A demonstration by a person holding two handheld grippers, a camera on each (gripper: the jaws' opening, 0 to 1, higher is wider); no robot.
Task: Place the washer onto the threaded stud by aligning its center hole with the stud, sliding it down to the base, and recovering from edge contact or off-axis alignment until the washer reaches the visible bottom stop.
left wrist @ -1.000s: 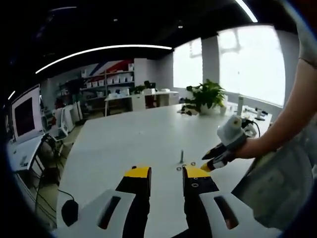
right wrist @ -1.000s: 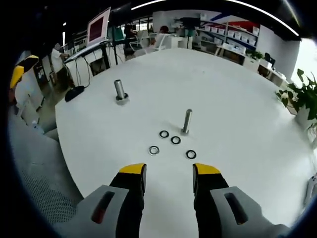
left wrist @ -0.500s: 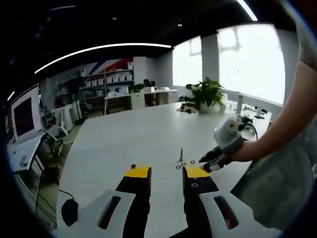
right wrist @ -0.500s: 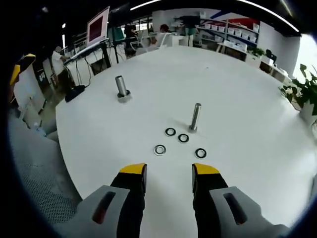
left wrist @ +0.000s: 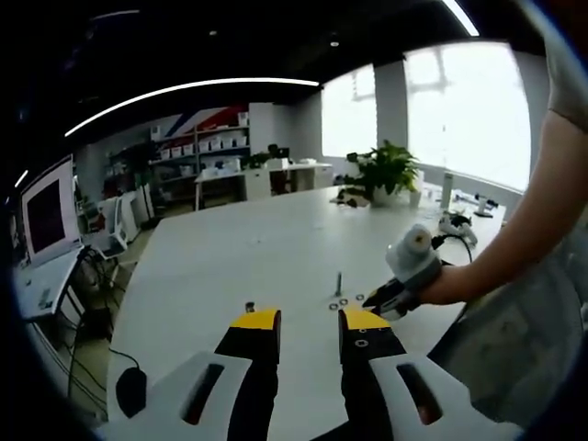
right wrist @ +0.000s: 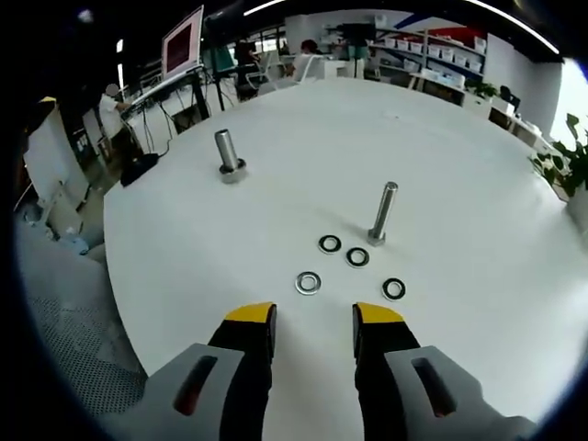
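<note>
Right now my right gripper [right wrist: 308, 317] hangs low over the white table [right wrist: 478, 165] with its yellow-tipped jaws spread and nothing between them. Just ahead of those tips lie four washers, all flat on the tabletop: the nearest washer [right wrist: 308, 282] sits a little beyond the gap between my jaws, a second washer [right wrist: 393, 288] lies off to its right, and two more, one [right wrist: 329, 243] and another [right wrist: 357, 257], rest closer to the threaded stud [right wrist: 381, 212]. That stud stands upright on its base, bare, with no washer on it; the washer nearest it lies just beside its foot, though I cannot tell whether they touch. Farther off to the left stands a second, thicker stud [right wrist: 226, 154], well apart from the washers.

From my left gripper view, my left gripper [left wrist: 308, 322] is also spread wide and holding nothing. Beyond its tips I see the thin stud [left wrist: 338, 283] and small washers [left wrist: 344, 301] at its foot, too tiny to count. My right gripper comes in from the right there, held in my hand [left wrist: 441, 285], its tips near those washers. A potted plant [left wrist: 384, 172] stands at the table's far edge.
</note>
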